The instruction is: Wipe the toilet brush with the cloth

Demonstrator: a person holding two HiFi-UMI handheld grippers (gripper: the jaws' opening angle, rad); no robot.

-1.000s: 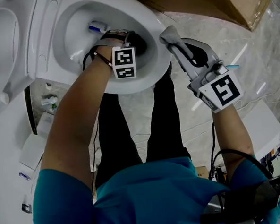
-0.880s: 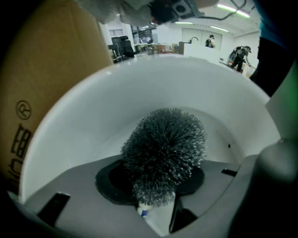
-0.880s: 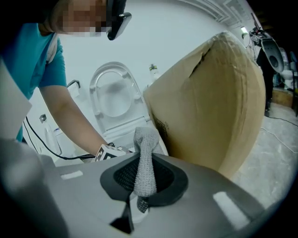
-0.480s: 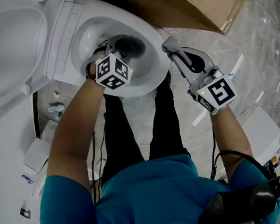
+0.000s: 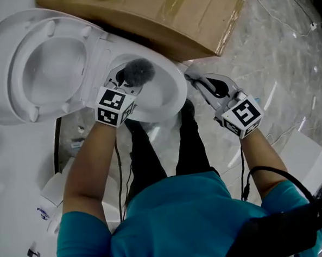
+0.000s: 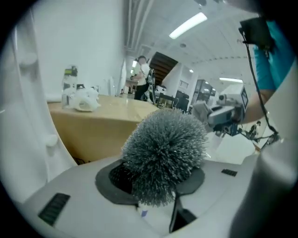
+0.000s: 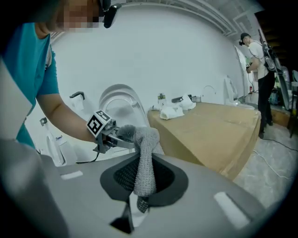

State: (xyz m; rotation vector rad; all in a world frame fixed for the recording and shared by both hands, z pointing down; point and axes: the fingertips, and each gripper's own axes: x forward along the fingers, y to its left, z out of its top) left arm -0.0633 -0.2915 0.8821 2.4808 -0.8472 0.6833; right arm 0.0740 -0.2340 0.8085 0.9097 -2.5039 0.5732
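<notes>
Held at upper centre, the toilet brush (image 6: 163,153), rigid-necked with springy, probably wet bristles, is clamped below its head by the left gripper (image 5: 124,84), and the limp, light cloth (image 7: 144,153) is pinched in the right gripper (image 5: 197,80).

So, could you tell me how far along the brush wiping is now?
Done: the left gripper grips the toilet brush and the right gripper grips the grey cloth. In hand: both are held apart near the toilet bowl. Left: cloth and brush are not touching, so the wiping itself appears not yet done.
</notes>
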